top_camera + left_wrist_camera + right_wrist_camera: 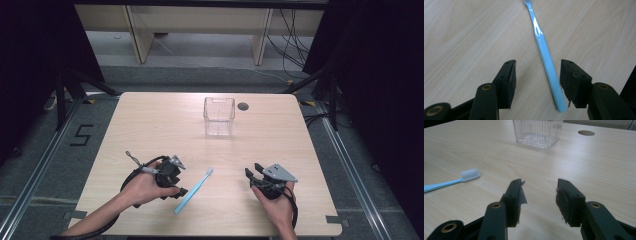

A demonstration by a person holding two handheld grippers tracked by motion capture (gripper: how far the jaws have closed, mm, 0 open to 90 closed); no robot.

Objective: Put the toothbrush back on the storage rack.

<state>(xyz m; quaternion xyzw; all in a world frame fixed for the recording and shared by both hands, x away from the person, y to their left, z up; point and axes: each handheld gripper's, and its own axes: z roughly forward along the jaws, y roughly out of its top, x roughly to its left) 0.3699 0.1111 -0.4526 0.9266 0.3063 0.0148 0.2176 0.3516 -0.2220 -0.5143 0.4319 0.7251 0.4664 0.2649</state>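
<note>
The pale wood counter (150,125) fills the middle of the high view. The clear plastic container (219,116) stands in its upper centre, well apart and no obstacle. The right hand-held gripper (255,172), lower right, is half open and empty. The left hand-held gripper (537,82), also open, straddles the handle end of the light blue toothbrush (546,57), lying flat at lower centre. It should probably sink lower before closing, keeping the handle centred.
</note>
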